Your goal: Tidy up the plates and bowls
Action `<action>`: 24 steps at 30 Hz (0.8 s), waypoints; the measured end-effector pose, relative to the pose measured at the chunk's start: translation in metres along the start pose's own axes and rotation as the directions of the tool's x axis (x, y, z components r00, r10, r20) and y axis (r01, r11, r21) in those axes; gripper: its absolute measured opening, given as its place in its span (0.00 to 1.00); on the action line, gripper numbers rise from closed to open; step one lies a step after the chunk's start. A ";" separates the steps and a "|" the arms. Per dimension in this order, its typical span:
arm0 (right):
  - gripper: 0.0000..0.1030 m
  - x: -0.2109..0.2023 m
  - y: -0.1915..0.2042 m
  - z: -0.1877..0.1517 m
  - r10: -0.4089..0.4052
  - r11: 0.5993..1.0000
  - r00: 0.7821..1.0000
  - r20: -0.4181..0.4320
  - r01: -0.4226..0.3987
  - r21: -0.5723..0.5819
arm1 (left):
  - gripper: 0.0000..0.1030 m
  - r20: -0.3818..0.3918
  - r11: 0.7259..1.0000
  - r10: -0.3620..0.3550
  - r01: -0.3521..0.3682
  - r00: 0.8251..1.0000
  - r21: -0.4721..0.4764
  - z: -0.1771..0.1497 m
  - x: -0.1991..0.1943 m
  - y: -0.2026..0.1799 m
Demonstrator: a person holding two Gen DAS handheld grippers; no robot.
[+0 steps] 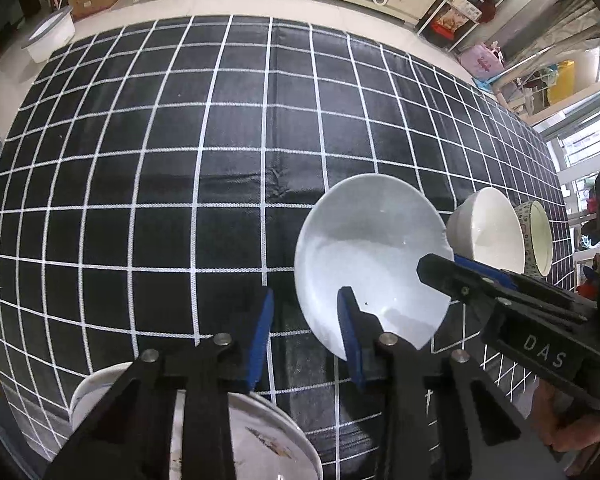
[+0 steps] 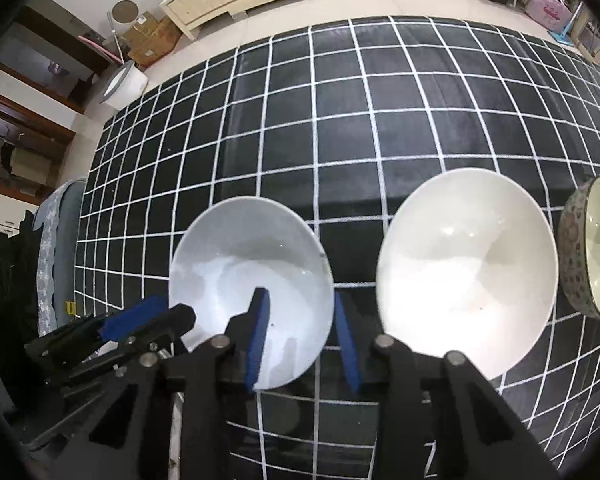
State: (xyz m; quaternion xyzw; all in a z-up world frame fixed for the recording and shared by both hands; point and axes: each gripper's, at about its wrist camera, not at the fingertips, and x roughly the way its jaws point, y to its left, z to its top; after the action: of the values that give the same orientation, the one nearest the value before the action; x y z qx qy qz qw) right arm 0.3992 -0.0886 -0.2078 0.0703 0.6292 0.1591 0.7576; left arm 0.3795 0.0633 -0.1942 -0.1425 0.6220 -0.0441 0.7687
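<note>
A table covered in a black cloth with a white grid [image 1: 220, 160] fills both wrist views. Near its front edge sits a pale grey-white bowl [image 2: 252, 280], and both claws straddle its rim from opposite sides.

In the right wrist view, the right gripper [image 2: 302, 344] has one blue pad inside the bowl and the other outside its right rim. A gap shows between pads and rim, so the claw is not yet clenched on it. The left gripper [image 2: 140, 320] enters from the lower left at the bowl's left rim. To the right stand a larger white bowl [image 2: 468, 280], just beside the first, and a patterned bowl [image 2: 592, 248] at the picture's edge.

The left wrist view shows the left gripper [image 1: 306, 340] with its right pad inside the grey bowl [image 1: 372, 256] and its left pad outside over cloth, likewise with a gap to the rim. Only this view shows a white plate with a painted motif [image 1: 260, 440] beneath the claw, and a person's hand [image 1: 568, 420] holding the right gripper [image 1: 452, 276].
</note>
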 end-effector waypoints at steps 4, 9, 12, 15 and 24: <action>0.26 0.006 -0.001 0.001 -0.040 0.999 0.999 -0.006 0.040 -0.018 | 0.20 -0.012 1.000 0.015 -0.015 1.000 0.002 0.001 0.006 -0.001; 0.13 0.008 -0.003 -0.004 -0.093 0.994 0.996 0.018 0.094 -0.055 | 0.11 -0.009 1.000 0.024 -0.024 1.000 0.015 -0.003 0.007 -0.003; 0.10 0.010 -0.007 -0.007 -0.099 0.993 0.995 0.008 0.099 -0.058 | 0.09 -0.002 0.998 0.046 -0.046 0.999 0.036 -0.007 0.004 -0.004; 0.10 0.011 -0.006 -0.008 -0.102 0.993 0.995 0.016 0.103 -0.061 | 0.09 0.012 0.996 0.072 -0.072 0.997 0.046 -0.008 0.005 -0.007; 0.10 0.004 -0.011 -0.022 -0.101 0.992 0.995 0.014 0.102 -0.068 | 0.09 -0.005 0.995 0.085 -0.085 0.996 0.061 -0.017 0.009 -0.022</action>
State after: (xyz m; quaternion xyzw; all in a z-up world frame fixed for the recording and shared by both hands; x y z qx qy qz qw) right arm 0.3797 -0.0995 -0.2194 0.0131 0.6220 0.1412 0.7700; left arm 0.3674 0.0369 -0.2002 -0.0922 0.6289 -0.0310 0.7714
